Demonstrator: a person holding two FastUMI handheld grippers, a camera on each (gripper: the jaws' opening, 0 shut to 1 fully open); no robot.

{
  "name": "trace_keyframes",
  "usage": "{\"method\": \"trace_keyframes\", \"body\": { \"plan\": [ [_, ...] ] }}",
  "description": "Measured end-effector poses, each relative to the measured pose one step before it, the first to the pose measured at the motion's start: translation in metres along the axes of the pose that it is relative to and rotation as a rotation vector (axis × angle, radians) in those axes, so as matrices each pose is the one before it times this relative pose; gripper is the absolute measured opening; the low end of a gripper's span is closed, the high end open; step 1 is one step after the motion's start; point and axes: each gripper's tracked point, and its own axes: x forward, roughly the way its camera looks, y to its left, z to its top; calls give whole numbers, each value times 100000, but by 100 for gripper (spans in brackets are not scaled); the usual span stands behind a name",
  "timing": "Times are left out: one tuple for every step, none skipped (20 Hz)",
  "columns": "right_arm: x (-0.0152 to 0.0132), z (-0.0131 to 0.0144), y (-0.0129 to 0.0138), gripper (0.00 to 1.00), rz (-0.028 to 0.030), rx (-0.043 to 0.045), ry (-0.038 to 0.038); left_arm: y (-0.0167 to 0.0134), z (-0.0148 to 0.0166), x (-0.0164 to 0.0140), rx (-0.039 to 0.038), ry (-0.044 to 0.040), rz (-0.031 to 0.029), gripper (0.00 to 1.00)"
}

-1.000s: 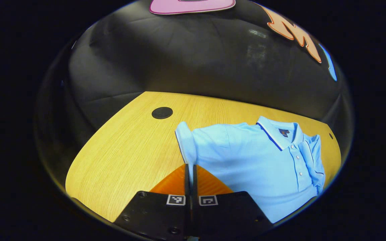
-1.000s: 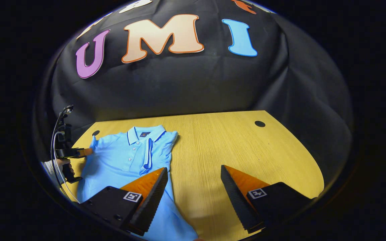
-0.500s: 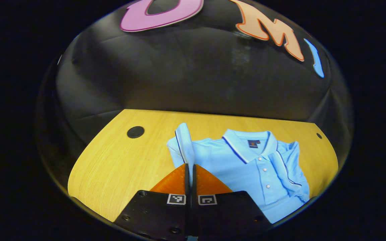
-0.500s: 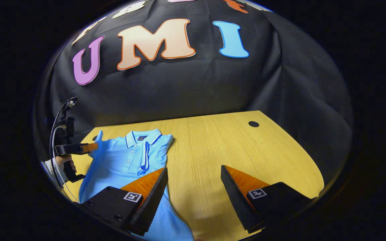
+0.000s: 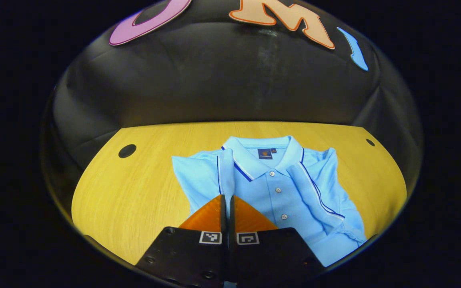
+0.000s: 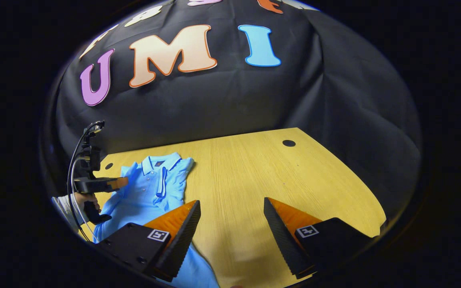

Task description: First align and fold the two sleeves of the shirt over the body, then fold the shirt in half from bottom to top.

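One shirt (image 5: 278, 192) lay on the table (image 5: 134, 200), collar toward the wall, nearer the table's left end in the right gripper view (image 6: 150, 188). It had two sleeves. One sleeve (image 5: 316, 188) already lay folded over the body, its trimmed edge running down beside the placket. The other sleeve (image 5: 226, 176) was pinched between the pressed-together fingers of the left gripper (image 5: 227, 200) and stood lifted over the chest, just left of the collar (image 5: 264, 154).

The left gripper view showed three buttons (image 5: 277, 190) down the placket and two dark round holes in the table, one at far left (image 5: 127, 151) and a smaller one at far right (image 5: 370, 142).

The right gripper (image 6: 230, 218) hung with its fingers spread wide, nothing between them, over bare table (image 6: 254, 176) to the right of the shirt; its left finger overlapped the shirt's lower part in the picture, though contact could not be judged.

The right gripper view gave what the other did not: the left gripper (image 6: 123, 182) seen from the side, with a hand (image 6: 86, 198) on its handle, a cable looping up from it, and its tip over the shirt's near shoulder.
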Motion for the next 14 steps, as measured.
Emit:
{"method": "trace_keyframes", "body": {
  "plan": [
    [-194,218,-307,94,285,518,-340,-431,-287,-70,-511,679,-600,0],
    [-235,436,-166,99,973,672,-1144,-911,-517,-292,-1962,1527,-2148,0],
    [-326,489,12,99,1685,158,-1268,-1388,-505,-859,-2220,2223,-4663,16],
    [-189,503,136,99,1955,-676,-1289,-292,40,268,-680,-745,327,44],
    [-218,463,135,99,2711,-1114,-1334,55,-327,-243,1283,-2636,2015,72],
    [-213,457,238,99,2776,-1258,-1047,61,924,-3071,1377,-2556,2098,100],
    [-336,61,336,99,3272,-1018,-574,-252,289,-1859,771,-1920,1138,94],
    [-522,19,342,99,3365,-900,-3,-168,25,-2114,561,-2498,1603,95],
    [-483,-201,392,98,3218,-884,226,-93,127,-2130,-192,-2426,1106,96],
    [-448,-240,483,99,2805,-965,191,-22,-139,-2202,-590,-1965,815,96],
    [-556,-546,398,99,2319,-755,575,79,-279,-2218,-782,-1591,630,96],
    [-601,-565,460,99,1819,-443,840,278,-285,-2069,-749,-1949,708,96],
    [-678,-614,553,99,1433,-18,664,408,-572,-2057,-369,-391,666,95],
    [-752,-600,648,99,1235,19,359,538,-853,-2187,300,202,936,95]
  ]
}}
